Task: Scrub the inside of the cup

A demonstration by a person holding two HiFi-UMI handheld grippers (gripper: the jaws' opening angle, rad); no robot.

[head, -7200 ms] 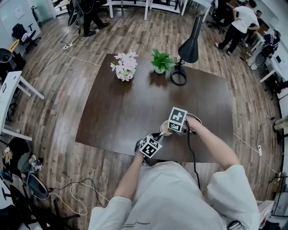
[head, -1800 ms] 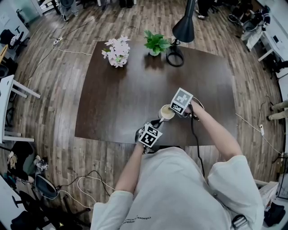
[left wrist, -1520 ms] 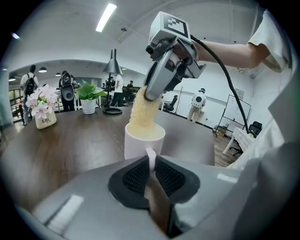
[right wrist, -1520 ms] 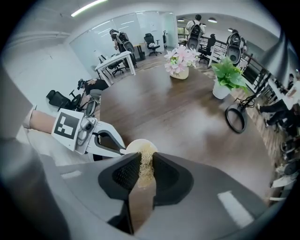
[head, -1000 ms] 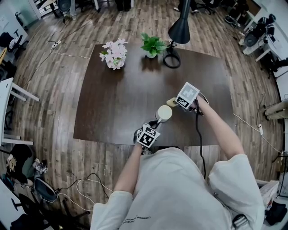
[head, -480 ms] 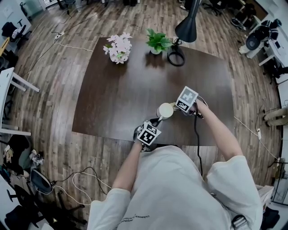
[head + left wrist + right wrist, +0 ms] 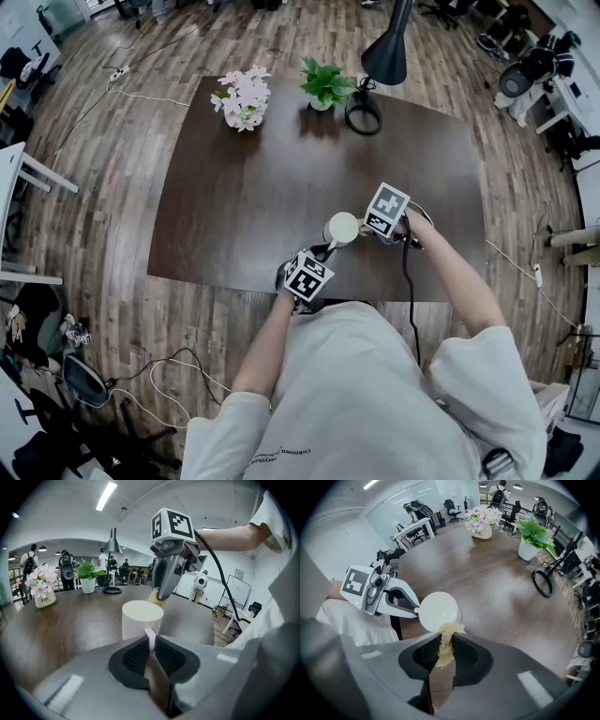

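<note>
Cup (image 7: 342, 228) empty, handle pinched by left hand-held gripper (image 7: 151, 645), right hand-held gripper (image 7: 445, 645) clamping sponge (image 7: 449, 631) at rim

**Dark table, three things along its far edge**

A dark brown wooden table (image 7: 262, 187) stands on a plank floor (image 7: 112, 169). Along its far edge stand a pot of pink flowers (image 7: 240, 97), a green plant (image 7: 324, 84) in a white pot, and a black lamp (image 7: 386, 58). Near the front edge is a white cup (image 7: 341, 228); whether it touches the top cannot be told.

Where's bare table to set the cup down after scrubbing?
Bare: middle and left half of the table, between the flowers, plant and lamp base along the far edge and the cup. Crowded: round the cup, left gripper and right gripper.
</note>
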